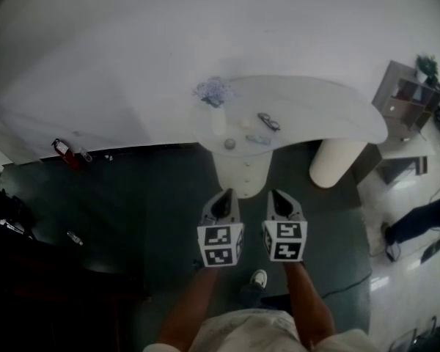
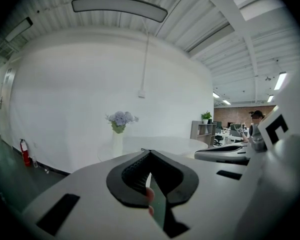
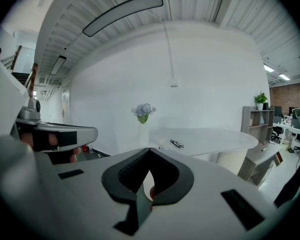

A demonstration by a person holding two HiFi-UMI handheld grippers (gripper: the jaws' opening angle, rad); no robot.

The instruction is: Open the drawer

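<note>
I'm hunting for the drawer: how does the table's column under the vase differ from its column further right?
The vase-side column shows small knobs down its front; the right column looks plain. The vase-side column stands straight ahead of the left gripper and right gripper; the right column stands off to the side. Both are white, rounded and under one tabletop.

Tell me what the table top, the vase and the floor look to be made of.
Table top: smooth, white and faintly glossy with no grain showing, so perhaps laminate or a stone-like composite.
Vase: plain matt white, likely ceramic, though plastic is possible.
Floor: dark and even with dull reflections, maybe vinyl or painted concrete; it is too dim to tell.
</note>
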